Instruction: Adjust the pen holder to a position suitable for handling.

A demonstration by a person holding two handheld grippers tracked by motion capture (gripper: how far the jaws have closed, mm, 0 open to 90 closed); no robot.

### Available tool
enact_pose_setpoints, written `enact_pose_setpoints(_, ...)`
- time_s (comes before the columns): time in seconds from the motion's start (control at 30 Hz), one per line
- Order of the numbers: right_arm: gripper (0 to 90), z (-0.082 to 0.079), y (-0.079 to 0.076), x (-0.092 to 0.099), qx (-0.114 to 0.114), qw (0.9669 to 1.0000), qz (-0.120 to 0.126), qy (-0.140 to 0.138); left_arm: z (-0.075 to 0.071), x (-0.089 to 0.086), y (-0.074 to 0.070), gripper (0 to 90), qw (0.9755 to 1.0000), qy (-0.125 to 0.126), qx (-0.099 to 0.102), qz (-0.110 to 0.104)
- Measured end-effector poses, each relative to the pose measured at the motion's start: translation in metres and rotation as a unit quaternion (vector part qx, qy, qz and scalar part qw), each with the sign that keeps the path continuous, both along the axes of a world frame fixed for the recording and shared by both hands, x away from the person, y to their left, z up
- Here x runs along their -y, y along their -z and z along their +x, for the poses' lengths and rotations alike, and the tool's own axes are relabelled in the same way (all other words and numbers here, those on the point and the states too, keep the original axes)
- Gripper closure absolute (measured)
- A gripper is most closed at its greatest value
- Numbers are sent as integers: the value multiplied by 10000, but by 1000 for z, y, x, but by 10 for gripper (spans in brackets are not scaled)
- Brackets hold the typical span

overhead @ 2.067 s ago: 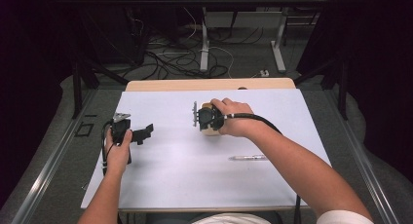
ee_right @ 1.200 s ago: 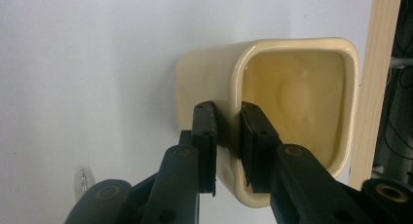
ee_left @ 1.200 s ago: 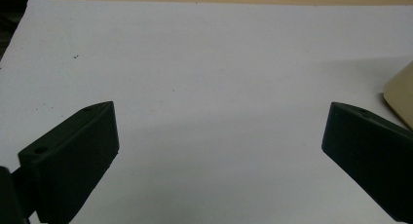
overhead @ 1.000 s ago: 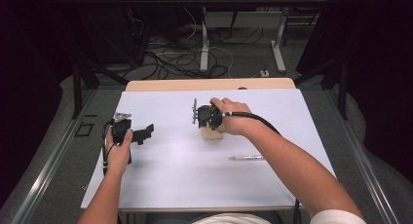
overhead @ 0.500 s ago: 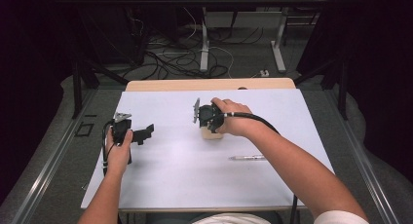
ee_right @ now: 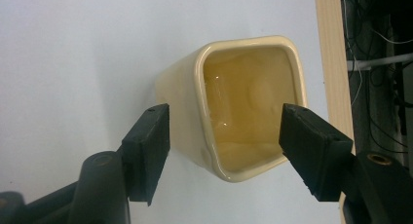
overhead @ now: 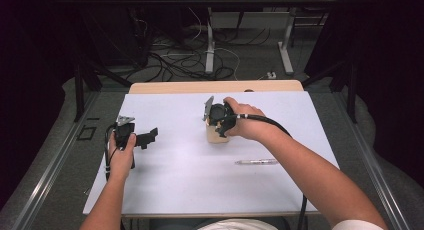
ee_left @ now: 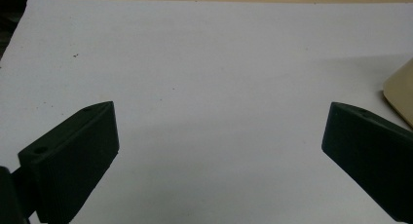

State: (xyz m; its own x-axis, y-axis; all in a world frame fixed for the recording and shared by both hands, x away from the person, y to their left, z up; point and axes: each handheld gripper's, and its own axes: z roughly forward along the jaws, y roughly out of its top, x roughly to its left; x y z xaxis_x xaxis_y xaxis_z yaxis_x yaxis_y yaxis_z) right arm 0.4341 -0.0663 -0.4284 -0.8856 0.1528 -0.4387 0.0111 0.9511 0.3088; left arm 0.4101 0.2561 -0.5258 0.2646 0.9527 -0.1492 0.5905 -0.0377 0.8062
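Observation:
A cream square cup (overhead: 218,135) stands upright near the middle of the white table (overhead: 190,185). My right gripper (overhead: 218,123) hangs right above it, pointing down. In the right gripper view, the right gripper (ee_right: 229,136) is open, with one jaw outside the cup's (ee_right: 248,102) left wall and the other at its right rim, apart from both. The cup looks glossy and empty inside. My left gripper (overhead: 149,136) rests low at the table's left, open, with bare table between its jaws (ee_left: 219,151). The cup's edge (ee_left: 402,87) shows at the far right of the left gripper view.
A pen (overhead: 257,162) lies on the white surface, right of centre and nearer the person than the cup. A wooden strip (overhead: 215,86) runs along the table's far edge, with cables and desk legs on the floor beyond it.
My right gripper has shifted slightly above the cup, so more of the cup shows below it. The left gripper has not moved.

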Motion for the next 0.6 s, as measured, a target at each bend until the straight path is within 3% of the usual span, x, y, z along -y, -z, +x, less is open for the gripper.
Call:
enact_pose_setpoints(0.17,298,-7,-4,5,105,9999,36,-23,0,0,0,1,10000,-8,-5,-9)
enact_pose_setpoints(0.6,282,-20,-2,21,148,9999,-1,34,0,0,1,1,10000,-13,-25,6)
